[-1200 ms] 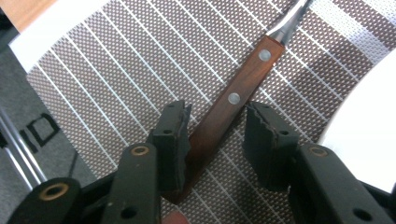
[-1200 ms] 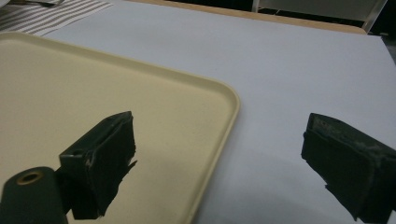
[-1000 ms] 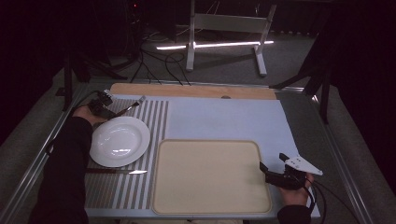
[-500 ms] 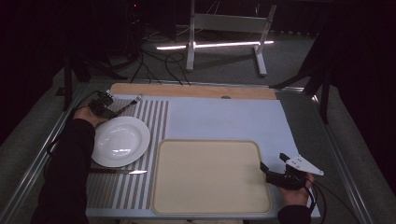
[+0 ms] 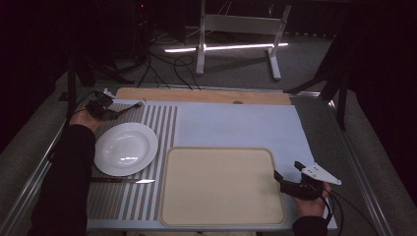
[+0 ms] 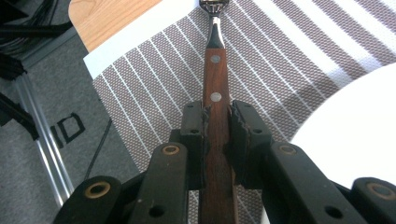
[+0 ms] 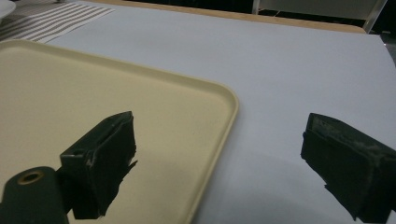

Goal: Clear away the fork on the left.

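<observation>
A fork (image 6: pixel 215 70) with a brown wooden handle lies pinched between the jaws of my left gripper (image 6: pixel 217 109), its tines pointing away over the striped placemat (image 6: pixel 154 70). In the high view that gripper (image 5: pixel 110 109) is at the far left, just beyond the white plate (image 5: pixel 126 148), with the fork (image 5: pixel 130 105) sticking out to the right. My right gripper (image 5: pixel 287 169) is open at the near right. Its jaws straddle the right rim of the cream tray (image 7: pixel 224 121), nothing between them (image 7: pixel 219 123).
A knife (image 5: pixel 123 181) lies on the placemat in front of the plate. The cream tray (image 5: pixel 221 184) takes up the near middle of the pale blue mat (image 5: pixel 236 123). A wooden board edge (image 5: pixel 196 95) runs along the back.
The left gripper with the fork has shifted slightly to the left and toward the back. The right gripper has stayed still.
</observation>
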A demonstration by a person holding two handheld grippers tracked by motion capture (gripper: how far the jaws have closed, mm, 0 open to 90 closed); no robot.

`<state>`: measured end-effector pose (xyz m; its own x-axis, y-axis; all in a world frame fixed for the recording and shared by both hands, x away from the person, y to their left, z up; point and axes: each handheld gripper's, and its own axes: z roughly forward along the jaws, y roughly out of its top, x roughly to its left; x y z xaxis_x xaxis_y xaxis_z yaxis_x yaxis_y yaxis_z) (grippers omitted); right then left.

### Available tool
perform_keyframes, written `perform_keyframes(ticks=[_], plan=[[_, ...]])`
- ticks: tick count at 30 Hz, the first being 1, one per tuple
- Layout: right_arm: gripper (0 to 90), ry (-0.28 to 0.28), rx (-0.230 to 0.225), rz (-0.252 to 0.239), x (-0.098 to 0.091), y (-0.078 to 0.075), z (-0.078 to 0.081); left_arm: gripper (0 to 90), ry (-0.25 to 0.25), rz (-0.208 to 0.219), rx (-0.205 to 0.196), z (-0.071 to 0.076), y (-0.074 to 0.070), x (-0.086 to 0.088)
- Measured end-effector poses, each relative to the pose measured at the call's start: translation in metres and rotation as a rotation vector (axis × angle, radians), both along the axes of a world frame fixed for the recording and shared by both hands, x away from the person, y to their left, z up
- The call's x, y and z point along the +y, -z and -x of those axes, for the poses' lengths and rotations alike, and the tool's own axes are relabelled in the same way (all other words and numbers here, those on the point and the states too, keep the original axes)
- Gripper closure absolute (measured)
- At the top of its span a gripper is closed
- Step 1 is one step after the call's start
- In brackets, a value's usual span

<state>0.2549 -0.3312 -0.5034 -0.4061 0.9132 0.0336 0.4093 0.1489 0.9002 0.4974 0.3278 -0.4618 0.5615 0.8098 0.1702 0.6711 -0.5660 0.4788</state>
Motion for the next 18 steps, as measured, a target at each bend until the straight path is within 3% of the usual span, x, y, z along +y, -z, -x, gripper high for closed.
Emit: perform_keyframes(ticks=[9, 18], plan=[[9.8, -0.007, 0.0, 0.0, 0.001, -0.001, 0.0, 77.0, -0.006, 0.063, -0.044, 0.013, -0.01, 0.001], [9.8, -0.011, -0.004, -0.004, 0.002, -0.002, 0.001, 76.9, 0.002, 0.099, -0.047, 0.027, -0.014, -0.005]])
